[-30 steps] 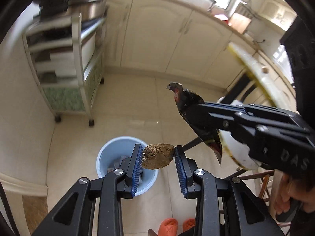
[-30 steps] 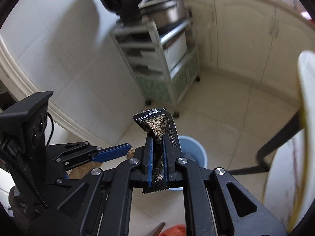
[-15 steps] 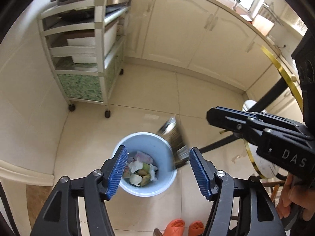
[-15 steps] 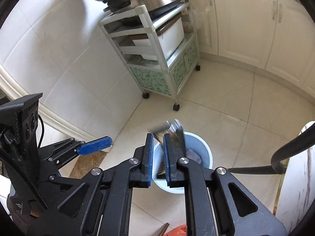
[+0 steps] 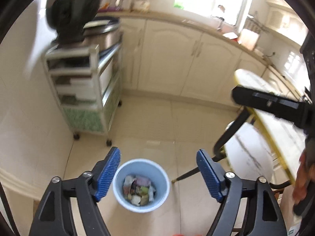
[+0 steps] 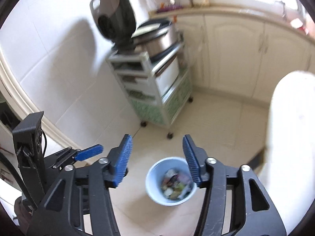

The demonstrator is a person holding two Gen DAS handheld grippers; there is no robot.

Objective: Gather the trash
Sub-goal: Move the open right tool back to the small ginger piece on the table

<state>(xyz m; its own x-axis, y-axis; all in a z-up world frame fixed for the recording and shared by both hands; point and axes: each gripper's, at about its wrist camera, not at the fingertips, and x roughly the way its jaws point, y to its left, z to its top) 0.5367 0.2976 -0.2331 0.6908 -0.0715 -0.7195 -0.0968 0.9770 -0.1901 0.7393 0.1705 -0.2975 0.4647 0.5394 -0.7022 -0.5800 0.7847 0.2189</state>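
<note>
A pale blue bin (image 5: 141, 184) stands on the floor tiles, holding several scraps of trash (image 5: 139, 189). My left gripper (image 5: 158, 174) hangs high above it, jaws opening wide with nothing between them. In the right wrist view the same bin (image 6: 170, 181) shows below my right gripper (image 6: 156, 160), whose jaws are also opening and hold nothing. The right gripper's black body (image 5: 271, 106) crosses the right side of the left wrist view; the left gripper's blue finger (image 6: 89, 152) shows at the left of the right wrist view.
A white wheeled cart (image 5: 86, 96) with a steel cooker (image 6: 157, 39) and a dark appliance (image 6: 114, 15) stands by the tiled wall. Cream cabinets (image 5: 187, 59) run along the back. A marble table with gold trim (image 5: 275, 122) and black legs sits at the right.
The left gripper let go of a brown lump and the right gripper released a dark foil wrapper; both dropped into the bin. Both grippers opened and rose away from the bin.
</note>
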